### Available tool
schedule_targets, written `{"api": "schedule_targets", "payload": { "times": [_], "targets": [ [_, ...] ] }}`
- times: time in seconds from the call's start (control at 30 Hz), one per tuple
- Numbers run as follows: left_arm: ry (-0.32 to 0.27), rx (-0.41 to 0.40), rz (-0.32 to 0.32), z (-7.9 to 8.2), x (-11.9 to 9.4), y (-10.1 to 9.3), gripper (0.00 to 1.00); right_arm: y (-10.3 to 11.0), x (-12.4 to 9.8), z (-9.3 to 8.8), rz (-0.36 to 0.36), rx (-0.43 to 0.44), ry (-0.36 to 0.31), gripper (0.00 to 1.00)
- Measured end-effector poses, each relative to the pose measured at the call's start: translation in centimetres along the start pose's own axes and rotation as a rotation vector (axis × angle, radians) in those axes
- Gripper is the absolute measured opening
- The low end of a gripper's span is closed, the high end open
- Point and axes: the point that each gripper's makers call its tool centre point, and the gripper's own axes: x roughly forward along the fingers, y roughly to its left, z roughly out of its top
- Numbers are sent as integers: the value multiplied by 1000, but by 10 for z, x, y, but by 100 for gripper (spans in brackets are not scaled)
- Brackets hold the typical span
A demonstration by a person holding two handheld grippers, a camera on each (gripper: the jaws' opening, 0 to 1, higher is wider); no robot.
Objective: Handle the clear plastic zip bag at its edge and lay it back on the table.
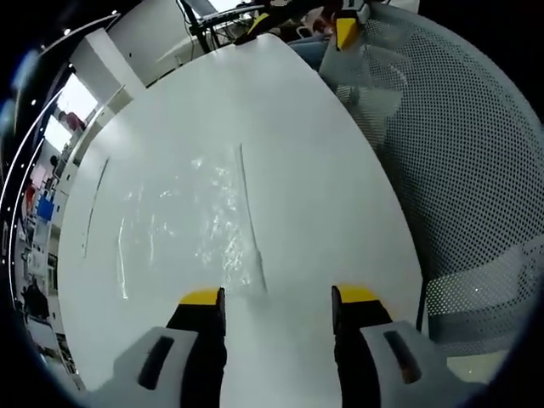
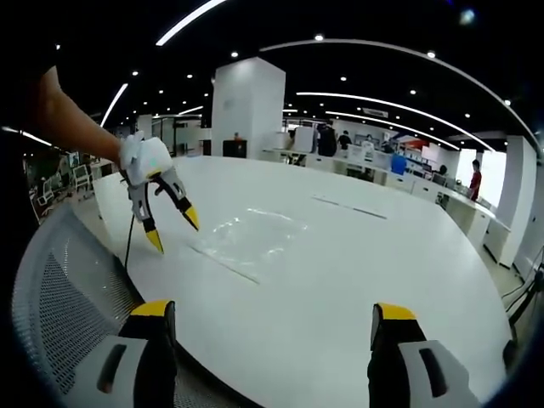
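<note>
Right gripper view: mesh chair (image 2: 64, 280) beside table (image 2: 340, 280), zip bag (image 2: 251, 234) flat.

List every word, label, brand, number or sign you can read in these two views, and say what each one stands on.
None can be read.
The zip bag on the table shows no print.
The left gripper and right gripper show no lettering.
Signs and screens at the back of the room in the right gripper view are too small and blurred to read.
</note>
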Motion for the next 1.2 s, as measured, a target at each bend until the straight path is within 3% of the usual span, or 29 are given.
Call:
{"api": "schedule_targets", "payload": {
  "times": [0.9,1.2],
  "targets": [
    [-7,-46,10,-1,2,6,44,-2,1,-2,2,-3,-2,94],
    [-22,-90,17,6,6,20,34,-3,1,-3,-2,1,2,93]
  ]
}}
